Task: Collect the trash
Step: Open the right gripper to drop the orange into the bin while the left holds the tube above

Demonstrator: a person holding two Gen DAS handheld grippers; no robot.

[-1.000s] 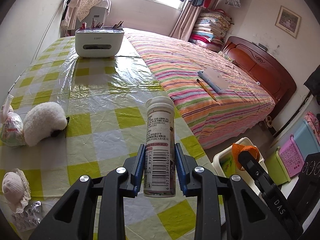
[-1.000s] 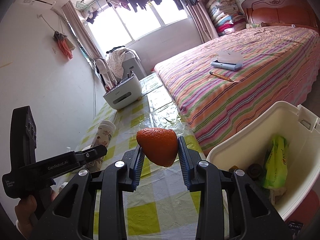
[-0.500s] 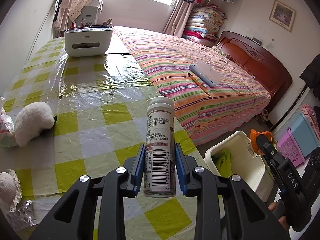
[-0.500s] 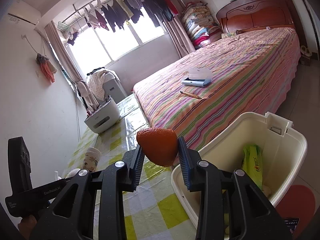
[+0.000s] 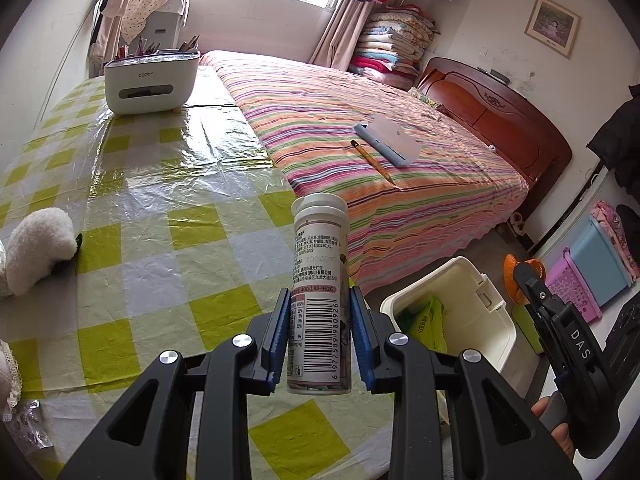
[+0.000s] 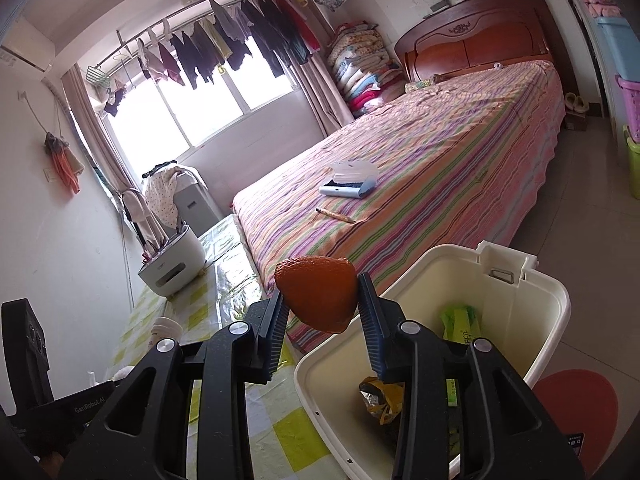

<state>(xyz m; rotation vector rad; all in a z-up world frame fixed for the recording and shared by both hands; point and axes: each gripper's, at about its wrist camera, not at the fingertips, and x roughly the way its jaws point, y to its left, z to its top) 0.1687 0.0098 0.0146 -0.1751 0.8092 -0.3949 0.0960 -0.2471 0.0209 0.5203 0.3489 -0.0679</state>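
My left gripper (image 5: 319, 294) is shut on a white tablet tube (image 5: 320, 248) with a barcode label. It holds the tube upright over the near right edge of the checked table (image 5: 192, 216). A piece of orange peel (image 6: 316, 300) sits between the pads of my right gripper (image 6: 321, 285), whose jaws are opening and still touch the peel. The peel hangs over the near rim of the cream trash bin (image 6: 552, 292), which holds a green packet (image 6: 460, 324) and a crumpled wrapper (image 6: 380, 396). In the left wrist view the bin (image 5: 496, 308) stands on the floor beside the table.
On the table are a white organiser box (image 5: 150, 80), a white plush toy (image 5: 36, 248) and a foil blister pack (image 5: 28, 424). The striped bed (image 5: 360, 120) with a pencil and a case runs alongside. Coloured baskets (image 5: 592, 264) line the right wall.
My right gripper has swung from above the table edge to above the bin, still carrying the peel. My left gripper has drifted toward the table's right edge, bringing the bin into its view.
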